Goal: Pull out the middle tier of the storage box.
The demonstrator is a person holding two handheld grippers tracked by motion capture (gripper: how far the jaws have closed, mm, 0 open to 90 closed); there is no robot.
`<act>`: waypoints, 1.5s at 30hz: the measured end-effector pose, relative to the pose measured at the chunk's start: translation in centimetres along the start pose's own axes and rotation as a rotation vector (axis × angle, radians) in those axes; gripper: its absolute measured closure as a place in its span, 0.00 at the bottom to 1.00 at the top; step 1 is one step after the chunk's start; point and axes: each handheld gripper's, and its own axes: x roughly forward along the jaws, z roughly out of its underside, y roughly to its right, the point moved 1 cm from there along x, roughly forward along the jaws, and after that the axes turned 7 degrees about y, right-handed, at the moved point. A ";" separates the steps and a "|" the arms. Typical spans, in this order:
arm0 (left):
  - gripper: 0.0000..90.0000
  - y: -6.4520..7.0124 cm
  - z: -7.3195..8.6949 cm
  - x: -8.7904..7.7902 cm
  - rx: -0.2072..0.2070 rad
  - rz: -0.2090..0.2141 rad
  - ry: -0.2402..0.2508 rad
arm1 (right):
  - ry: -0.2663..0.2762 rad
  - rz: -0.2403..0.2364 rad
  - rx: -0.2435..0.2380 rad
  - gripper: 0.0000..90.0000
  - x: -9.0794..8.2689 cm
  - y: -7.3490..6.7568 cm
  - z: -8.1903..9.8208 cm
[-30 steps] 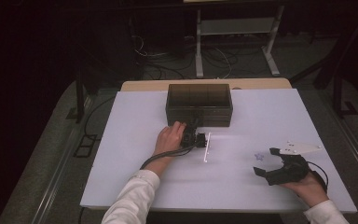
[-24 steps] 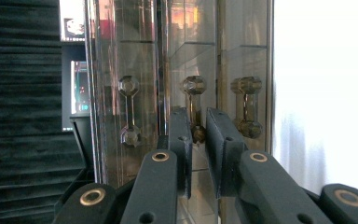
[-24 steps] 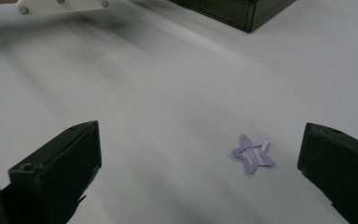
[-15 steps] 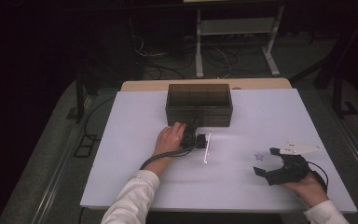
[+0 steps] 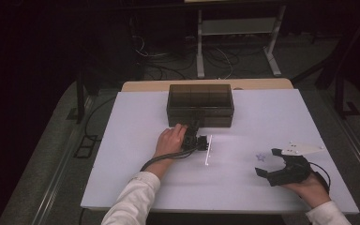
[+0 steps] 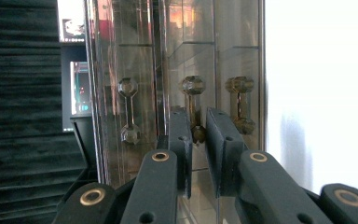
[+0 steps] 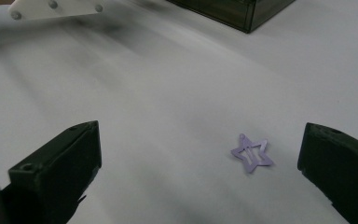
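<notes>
The left gripper (image 6: 196, 140) nearly closes around a drawer handle (image 6: 194, 109) on the box (image 5: 200, 104); the right gripper (image 5: 268, 163) rests wide open, empty, near a star clip (image 7: 251, 153).

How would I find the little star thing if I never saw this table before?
Look at the white table, then its right side near the open right gripper. On the tabletop just beyond it lies a small flat purple star hair clip, apart from the dark see-through box.

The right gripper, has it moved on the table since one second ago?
No. In the high view the right gripper lies where it did, just right of the purple star clip, jaws open.
</notes>
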 end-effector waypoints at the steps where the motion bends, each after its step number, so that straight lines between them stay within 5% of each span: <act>1: 0.89 0.0 0.0 0.0 0.002 0.001 -0.001 | 0.000 0.000 -0.001 0.00 0.0 0.0 0.0; 45: 0.89 0.3 -0.5 -1.4 0.018 0.007 0.002 | 0.003 0.004 -0.002 0.00 -0.2 0.0 0.0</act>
